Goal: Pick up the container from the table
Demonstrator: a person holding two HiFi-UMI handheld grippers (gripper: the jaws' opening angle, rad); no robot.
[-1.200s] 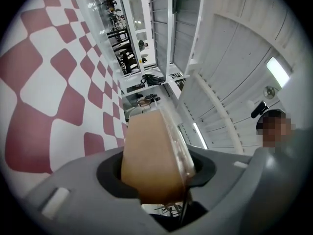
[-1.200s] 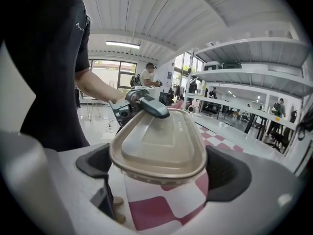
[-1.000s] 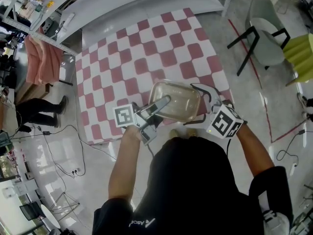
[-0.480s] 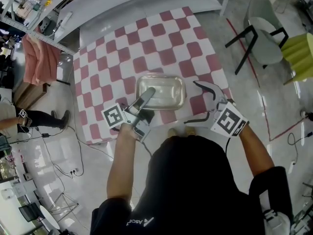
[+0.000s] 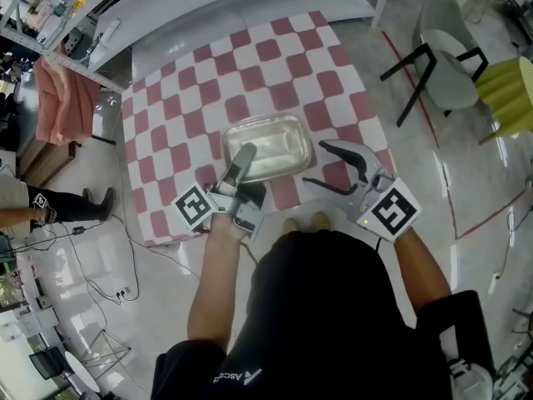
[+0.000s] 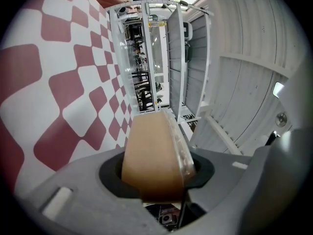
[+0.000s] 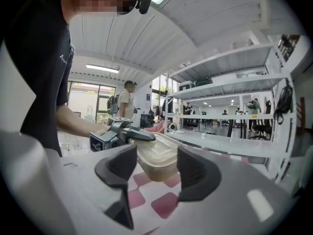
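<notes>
The pick-up looks largely done. The clear container (image 5: 271, 144) hangs over the near middle of the tabletop (image 5: 275, 65). In the right gripper view its underside seems to stand clear of the red-and-white checked cloth (image 5: 191, 115), though I cannot tell how high it is. The left tongs (image 5: 241, 158) pinch its near-left wall, and the left gripper view shows that wall and rim filling the gap between the pads. The right tongs (image 5: 321, 165) stand spread just beside the container's right end. Their jaws have just been closing, yet nothing is between them: the container lies ahead of the gap, untouched. What is left, as I judge it, is to bring the container well off the cloth and keep it level, since it is carried by one wall only and could tip. Whether the right tongs are meant to take the other end is open. As for room, the container sits inside the tabletop's edges. The near edge lies close under both hands, the right edge runs just past the right tongs, and the far half of the cloth carries nothing. A chair (image 5: 445, 52) stands well apart on the floor to the right, so the way upward and toward the person looks free.
</notes>
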